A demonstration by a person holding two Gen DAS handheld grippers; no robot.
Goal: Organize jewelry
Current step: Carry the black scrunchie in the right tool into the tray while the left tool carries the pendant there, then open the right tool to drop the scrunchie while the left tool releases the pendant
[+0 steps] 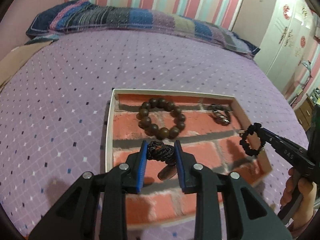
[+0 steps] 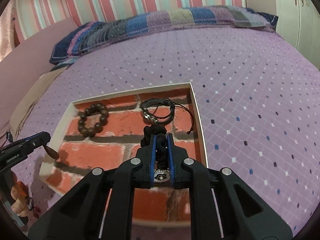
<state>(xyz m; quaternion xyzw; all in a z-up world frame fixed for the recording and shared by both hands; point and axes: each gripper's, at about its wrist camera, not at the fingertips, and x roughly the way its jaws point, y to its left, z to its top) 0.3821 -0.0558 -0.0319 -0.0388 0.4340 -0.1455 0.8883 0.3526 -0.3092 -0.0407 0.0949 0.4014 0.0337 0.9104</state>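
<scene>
"GenRobotAI" on left hand-held gripper (image 2: 45,140)

Both wrist views look steeply down, close, sharing the tray (image 1: 109,132) (image 2: 197,112)

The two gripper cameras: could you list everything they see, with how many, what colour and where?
Tray: one, white rim, brick-pattern floor, on the bed.
Wooden bead bracelet: one, brown, far left in tray.
Cord bracelets: a small bundle, black with metal clasp, far right in tray.
Braided cord piece: one, black and orange, with a brown pendant, gripped over the tray.
Black braided bracelet: one, black, gripped over the tray's right side.
Bedspread: one, purple, diamond-dotted.
Blanket: one, blue-purple patchwork, far edge.
Wardrobe: one, white, right.
Left gripper: black, blue pads.
Right gripper: same.
Hand: on right handle.
</scene>
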